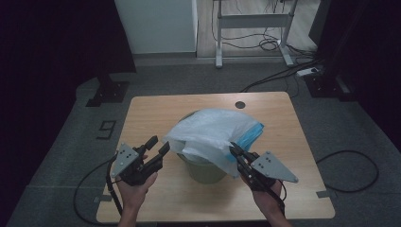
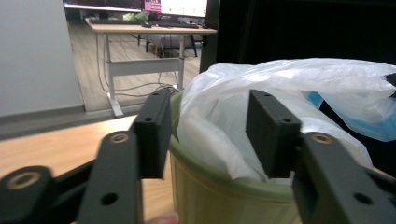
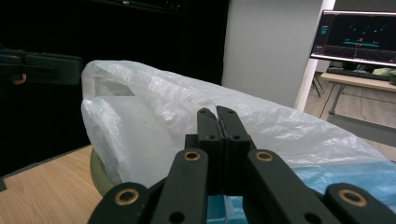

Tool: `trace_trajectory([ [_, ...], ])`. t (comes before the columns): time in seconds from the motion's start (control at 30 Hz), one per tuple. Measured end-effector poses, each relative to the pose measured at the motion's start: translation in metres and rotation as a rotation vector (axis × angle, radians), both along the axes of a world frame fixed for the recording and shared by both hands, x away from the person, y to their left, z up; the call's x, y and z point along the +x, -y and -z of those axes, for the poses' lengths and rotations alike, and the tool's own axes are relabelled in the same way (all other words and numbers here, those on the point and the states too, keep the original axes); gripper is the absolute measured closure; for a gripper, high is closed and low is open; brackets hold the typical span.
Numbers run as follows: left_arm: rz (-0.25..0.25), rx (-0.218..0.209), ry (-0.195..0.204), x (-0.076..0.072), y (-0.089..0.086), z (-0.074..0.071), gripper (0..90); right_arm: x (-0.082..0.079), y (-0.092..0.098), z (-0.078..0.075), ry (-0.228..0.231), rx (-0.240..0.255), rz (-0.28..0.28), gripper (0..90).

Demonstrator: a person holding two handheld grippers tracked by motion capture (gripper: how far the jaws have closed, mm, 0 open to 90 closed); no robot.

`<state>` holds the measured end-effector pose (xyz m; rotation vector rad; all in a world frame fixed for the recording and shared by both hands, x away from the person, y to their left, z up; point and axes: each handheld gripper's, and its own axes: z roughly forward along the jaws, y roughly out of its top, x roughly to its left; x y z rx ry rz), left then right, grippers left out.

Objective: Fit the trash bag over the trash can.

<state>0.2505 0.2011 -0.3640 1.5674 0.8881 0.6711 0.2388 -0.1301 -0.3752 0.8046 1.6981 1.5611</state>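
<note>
I have the right gripper (image 3: 217, 114) pressed together on what looks like a fold of the white plastic bag (image 1: 208, 130), though I cannot quite see the film between the pads; the bag is draped over the green bin (image 1: 207, 171) just ahead of both grippers on the desk (image 1: 156, 113). My left gripper (image 2: 208, 135) is spread, its jaws straddling the bin's rim with bag film between them but not pinched. To seat the liner well, I'd close the left on the bag's edge opposite the right, then draw both hems outward and down over the rim evenly.
</note>
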Motion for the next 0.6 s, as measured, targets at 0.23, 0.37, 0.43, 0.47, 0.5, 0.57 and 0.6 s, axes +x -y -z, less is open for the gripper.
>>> trace_trajectory([
  [0.23,0.022,0.103,0.038,0.007,0.024,-0.014,39.1,0.001,0.000,-0.003,-0.001,0.008,-0.009,87.9],
  [0.37,0.018,0.123,0.020,0.019,0.028,-0.019,36.9,0.001,0.003,-0.006,0.000,0.014,-0.019,87.9],
  [0.43,0.010,0.137,0.020,0.024,0.028,-0.020,35.8,0.000,0.004,-0.007,0.002,0.013,-0.024,87.9],
  [0.47,0.012,0.138,0.015,0.026,0.028,-0.020,35.2,0.000,0.005,-0.007,0.002,0.013,-0.024,87.9],
  [0.5,0.018,0.140,0.011,0.028,0.028,-0.020,34.4,0.000,0.006,-0.007,0.001,0.014,-0.026,87.9],
  [0.57,0.020,0.152,0.015,0.031,0.028,-0.019,33.2,0.001,0.007,-0.006,-0.006,0.020,-0.030,87.9],
  [0.6,0.029,0.153,0.010,0.033,0.029,-0.019,33.0,0.001,0.007,-0.006,-0.007,0.020,-0.029,88.0],
])
